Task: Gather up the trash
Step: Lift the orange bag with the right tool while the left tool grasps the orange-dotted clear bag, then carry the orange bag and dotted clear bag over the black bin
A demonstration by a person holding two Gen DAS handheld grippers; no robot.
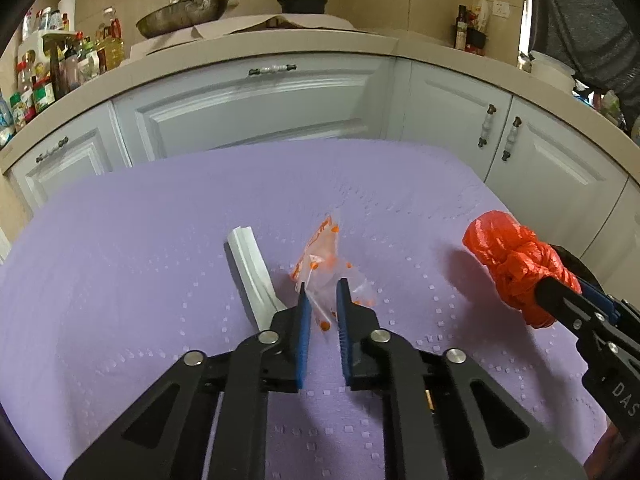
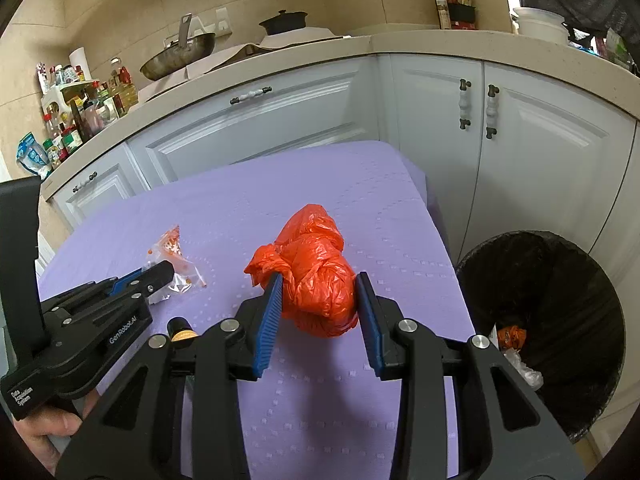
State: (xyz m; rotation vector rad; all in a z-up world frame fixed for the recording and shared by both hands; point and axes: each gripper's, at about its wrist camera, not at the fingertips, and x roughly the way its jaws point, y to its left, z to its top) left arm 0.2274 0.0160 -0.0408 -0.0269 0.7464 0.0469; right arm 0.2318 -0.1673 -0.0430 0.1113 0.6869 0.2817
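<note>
My right gripper (image 2: 318, 284) is shut on a crumpled red plastic bag (image 2: 316, 276) and holds it over the purple tablecloth (image 2: 360, 400); the bag also shows in the left wrist view (image 1: 516, 264). My left gripper (image 1: 322, 286) has its blue pads on either side of a clear wrapper with orange dots (image 1: 324, 264), with a narrow gap; I cannot tell if it grips. The wrapper also shows in the right wrist view (image 2: 176, 256). A white folded strip (image 1: 252, 268) lies left of the wrapper.
A black-lined trash bin (image 2: 560, 280) with some trash inside stands on the floor right of the table. White cabinets (image 1: 260, 108) and a counter with a pan (image 1: 180, 16), a pot and bottles lie behind.
</note>
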